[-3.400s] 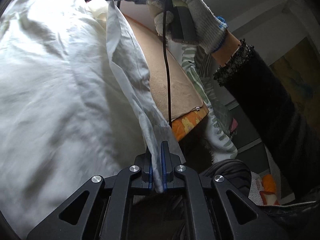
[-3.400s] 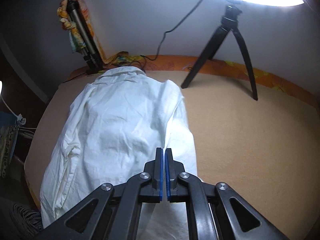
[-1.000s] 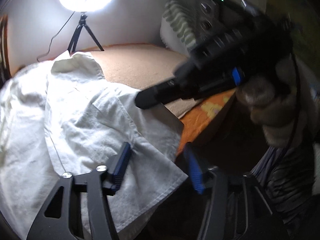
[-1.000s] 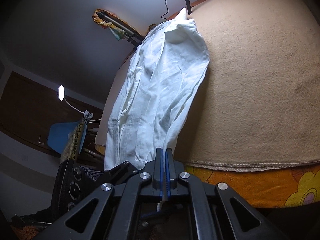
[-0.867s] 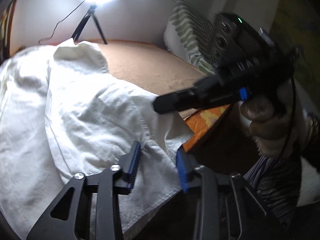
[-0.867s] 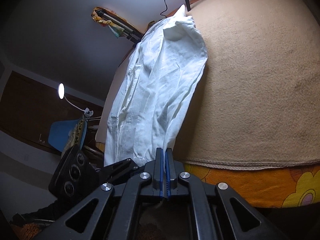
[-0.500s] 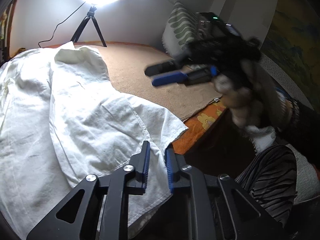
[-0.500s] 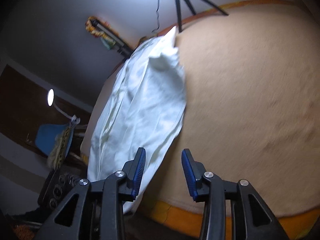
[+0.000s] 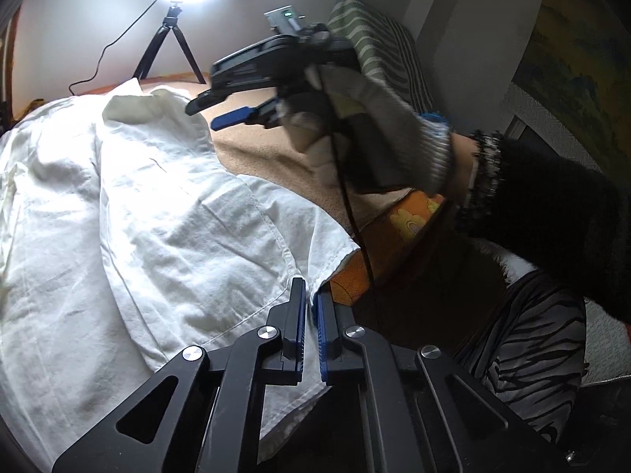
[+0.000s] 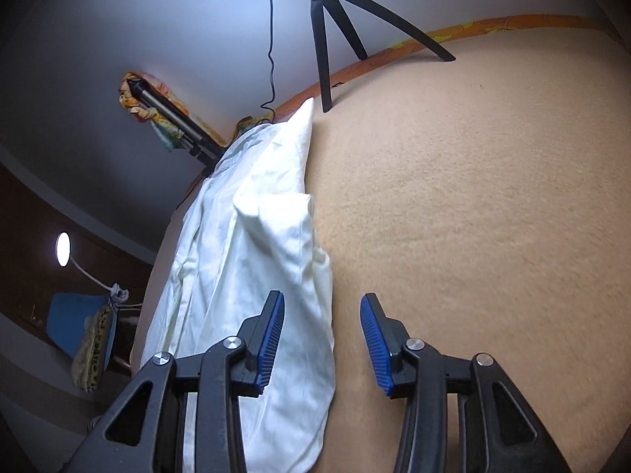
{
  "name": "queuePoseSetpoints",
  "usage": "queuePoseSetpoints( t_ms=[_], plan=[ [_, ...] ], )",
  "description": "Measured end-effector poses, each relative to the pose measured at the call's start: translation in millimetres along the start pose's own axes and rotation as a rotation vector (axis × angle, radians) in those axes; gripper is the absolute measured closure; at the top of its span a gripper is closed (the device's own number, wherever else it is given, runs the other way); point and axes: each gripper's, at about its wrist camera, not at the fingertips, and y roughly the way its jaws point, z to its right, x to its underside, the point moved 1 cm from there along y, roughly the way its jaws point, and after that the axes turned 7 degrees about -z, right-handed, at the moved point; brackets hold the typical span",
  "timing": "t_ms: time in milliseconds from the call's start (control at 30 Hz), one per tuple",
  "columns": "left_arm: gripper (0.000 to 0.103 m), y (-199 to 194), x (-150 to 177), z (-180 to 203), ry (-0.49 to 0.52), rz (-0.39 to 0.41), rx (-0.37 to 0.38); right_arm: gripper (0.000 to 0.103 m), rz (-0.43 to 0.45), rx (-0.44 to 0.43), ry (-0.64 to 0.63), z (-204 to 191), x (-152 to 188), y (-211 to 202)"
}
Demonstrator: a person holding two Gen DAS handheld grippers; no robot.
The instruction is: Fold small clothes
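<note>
A white shirt (image 9: 157, 216) lies spread along the bed, collar toward the far wall. At the bed's near edge, my left gripper (image 9: 310, 307) is shut on the shirt's hem corner. A gloved hand (image 9: 374, 118) holds my right gripper (image 9: 203, 116) in the air over the collar end. In the right wrist view, the right gripper (image 10: 321, 331) has its jaws opening with nothing between the pads. The folded shirt's long edge (image 10: 256, 256) runs under its left finger, and tan blanket lies under the gap.
The tan blanket (image 10: 473, 197) covers the bed, with an orange flowered sheet (image 9: 406, 216) at its near edge. A ring light on a tripod (image 10: 327, 39) stands at the far wall. A striped pillow (image 9: 378, 47) is at the right, another stand (image 10: 169, 114) at the far left.
My left jaws closed on the shirt's hem corner. The right gripper let go of the shirt, opened, and swung away from the bed's near edge toward the collar end.
</note>
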Motion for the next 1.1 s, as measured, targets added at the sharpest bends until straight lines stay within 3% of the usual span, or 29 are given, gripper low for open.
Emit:
queuePoseSetpoints(
  t_ms=[300, 400, 667, 867, 1100],
  plan=[
    [0.099, -4.1, 0.7, -8.6, -0.035, 0.02, 0.021, 0.062, 0.001, 0.061, -0.04, -8.1, -15.0, 19.8],
    [0.099, -7.3, 4.2, -12.5, -0.076, 0.044, 0.037, 0.068, 0.003, 0.053, -0.025, -6.7, -18.7, 21.6],
    [0.1, -22.9, 16.9, -20.8, -0.172, 0.099, 0.071, 0.1, -0.021, 0.119, -0.069, -22.4, -22.6, 24.4],
    [0.1, -43.8, 33.5, -27.8, -0.214, 0.153, 0.07, 0.103, -0.037, 0.206, -0.106, -53.6, -28.3, 19.7],
    [0.1, -68.2, 60.7, -49.6, -0.293, 0.191, 0.054, 0.103, -0.082, 0.312, -0.188, -116.5, -34.1, 26.2]
  ],
)
